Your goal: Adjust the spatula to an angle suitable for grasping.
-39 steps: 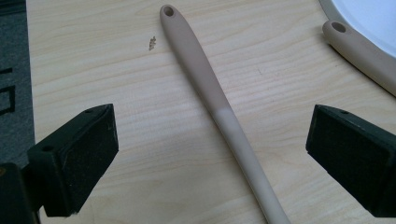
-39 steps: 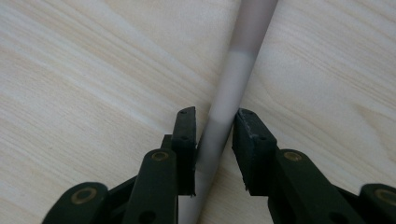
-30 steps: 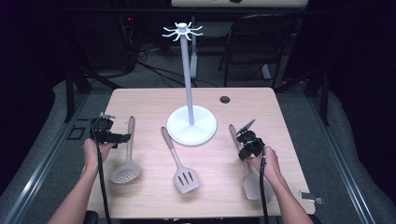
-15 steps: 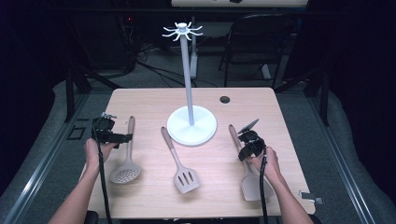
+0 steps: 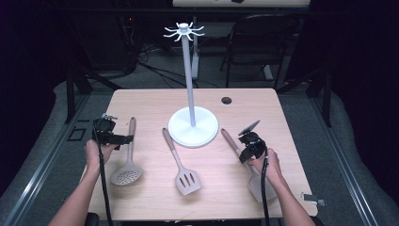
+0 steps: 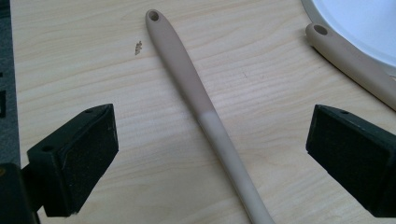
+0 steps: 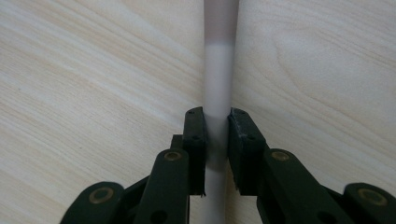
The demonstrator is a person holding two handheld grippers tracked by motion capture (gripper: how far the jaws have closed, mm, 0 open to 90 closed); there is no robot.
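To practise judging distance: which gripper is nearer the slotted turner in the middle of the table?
Left. The left gripper hovers at the skimmer's handle, next to the slotted turner. The right gripper clamps the far right spatula.

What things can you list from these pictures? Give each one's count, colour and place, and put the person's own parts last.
table: one, light wood, centre.
utensil stand: one, white, round base mid-table, hooks on top.
skimmer: one, beige, left, flat.
slotted turner: one, beige, middle, flat.
spatula: one, beige, right, handle between the right tool's pads.
chair: one, black, behind the table.
left tool: black, open, astride the skimmer handle.
right tool: black, just been closing, on the spatula handle.
hands: two, bottom edge.
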